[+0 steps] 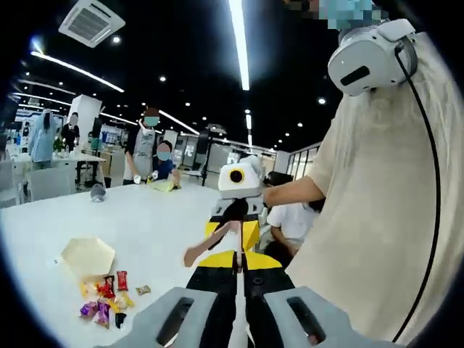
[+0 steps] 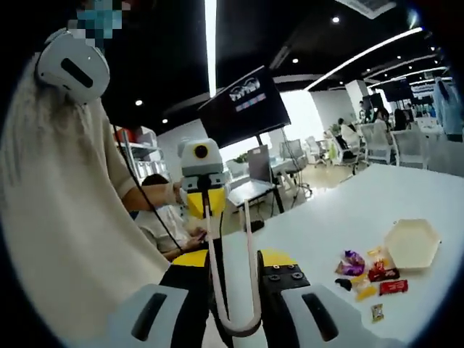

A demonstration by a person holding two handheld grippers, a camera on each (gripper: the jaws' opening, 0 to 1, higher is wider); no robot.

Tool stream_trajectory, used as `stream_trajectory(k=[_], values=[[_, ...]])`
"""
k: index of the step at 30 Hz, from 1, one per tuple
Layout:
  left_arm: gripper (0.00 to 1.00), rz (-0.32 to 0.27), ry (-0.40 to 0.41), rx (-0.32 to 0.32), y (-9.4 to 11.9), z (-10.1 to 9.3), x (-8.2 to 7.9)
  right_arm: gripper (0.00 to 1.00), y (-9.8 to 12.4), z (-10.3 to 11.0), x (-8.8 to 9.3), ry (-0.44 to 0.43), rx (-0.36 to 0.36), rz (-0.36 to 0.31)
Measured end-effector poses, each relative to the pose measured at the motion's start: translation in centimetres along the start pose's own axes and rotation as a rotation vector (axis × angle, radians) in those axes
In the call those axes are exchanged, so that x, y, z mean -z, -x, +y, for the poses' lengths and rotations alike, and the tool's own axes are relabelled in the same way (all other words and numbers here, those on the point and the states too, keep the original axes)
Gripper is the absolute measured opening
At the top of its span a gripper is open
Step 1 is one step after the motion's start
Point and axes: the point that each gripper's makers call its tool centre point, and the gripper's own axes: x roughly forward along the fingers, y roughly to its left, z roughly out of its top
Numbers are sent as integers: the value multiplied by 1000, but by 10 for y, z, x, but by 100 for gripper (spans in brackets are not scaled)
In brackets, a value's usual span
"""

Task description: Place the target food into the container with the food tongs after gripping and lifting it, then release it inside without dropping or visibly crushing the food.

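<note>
Facing each other above table | left gripper jaws together | right gripper jaws clamp tongs

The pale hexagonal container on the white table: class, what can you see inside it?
The pale hexagonal container looks empty on the white table. The colourful wrapped snacks lie outside, beside it. In the left gripper view, its interior cannot be seen.
</note>
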Motion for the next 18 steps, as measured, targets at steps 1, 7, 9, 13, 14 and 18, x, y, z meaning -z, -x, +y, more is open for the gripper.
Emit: stream_trajectory(k=[1,7,9,13,14,18], values=[[0,-30,12,2,1,0,-5,25,1,1,-5,-16,-7,-25],[0,-169,55,13,8,-1,-30,29,-2,4,-12,-23,-11,-59],[0,-181,54,8,10,1,-33,29,-4,7,-20,-42,-25,-103],[0,-167,58,11,4,0,-28,30,-7,8,-31,-54,-35,-151],[0,-168,61,14,3,-1,-27,30,-7,9,-33,-54,-39,-158],[0,-190,80,20,-2,-3,-26,30,-8,10,-41,-62,-52,-192]])
